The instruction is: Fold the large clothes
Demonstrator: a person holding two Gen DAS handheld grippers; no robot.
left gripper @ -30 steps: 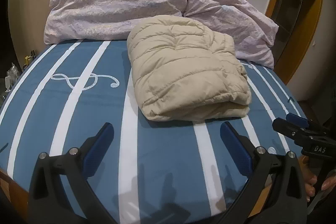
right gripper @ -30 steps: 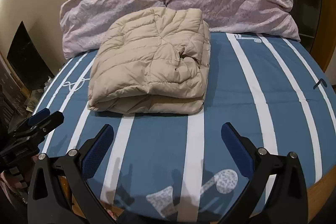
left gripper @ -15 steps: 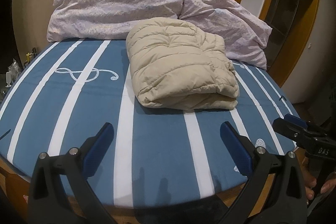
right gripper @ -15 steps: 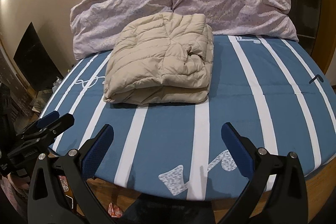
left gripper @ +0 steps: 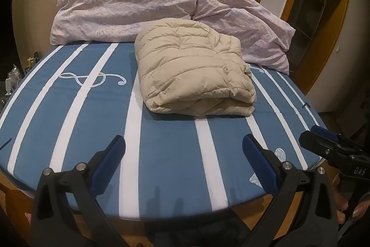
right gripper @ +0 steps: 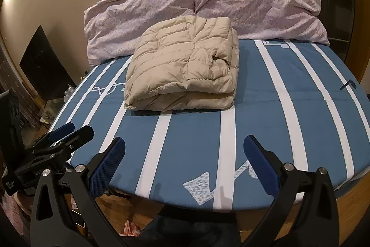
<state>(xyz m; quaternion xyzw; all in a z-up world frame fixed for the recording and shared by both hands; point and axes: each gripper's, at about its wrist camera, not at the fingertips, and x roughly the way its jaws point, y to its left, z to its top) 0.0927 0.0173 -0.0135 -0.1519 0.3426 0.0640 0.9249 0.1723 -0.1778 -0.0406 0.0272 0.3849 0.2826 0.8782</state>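
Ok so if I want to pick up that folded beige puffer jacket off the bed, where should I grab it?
Probably the thick rolled fold edge of the jacket that faces the foot of the bed. Bring a hand-held gripper in low from that near side, jaws wide: the stacked layers sit closed there.

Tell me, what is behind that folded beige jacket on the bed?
Two crumpled lilac pillows lie behind the folded beige jacket, against the wall. The jacket covers part of their lower edge.

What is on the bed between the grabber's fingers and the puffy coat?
Nothing: in both wrist views only bare striped bedsheet lies between the open left gripper and the folded coat.
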